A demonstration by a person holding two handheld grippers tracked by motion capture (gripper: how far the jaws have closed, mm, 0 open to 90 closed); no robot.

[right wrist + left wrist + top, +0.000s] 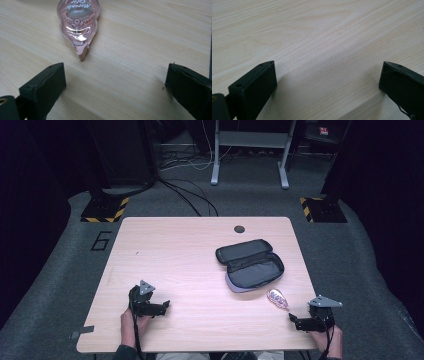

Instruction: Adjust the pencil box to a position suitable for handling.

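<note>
My right gripper, jaws wide and empty, sits nearest the pink correction tape, which lies flat on the surface toward the upper left of its view, long axis pointing back at me, tip nearest.

Pink correction tape dispenser flat on table, near open pencil case.

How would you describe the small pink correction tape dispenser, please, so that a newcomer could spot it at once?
Start at the wooden table and find the open dark pencil case right of its middle. Just in front of the case, toward the person's right gripper, lies the correction tape dispenser. It is the one small, clear pink, teardrop-shaped thing there, with printed lettering on its shell.
</note>
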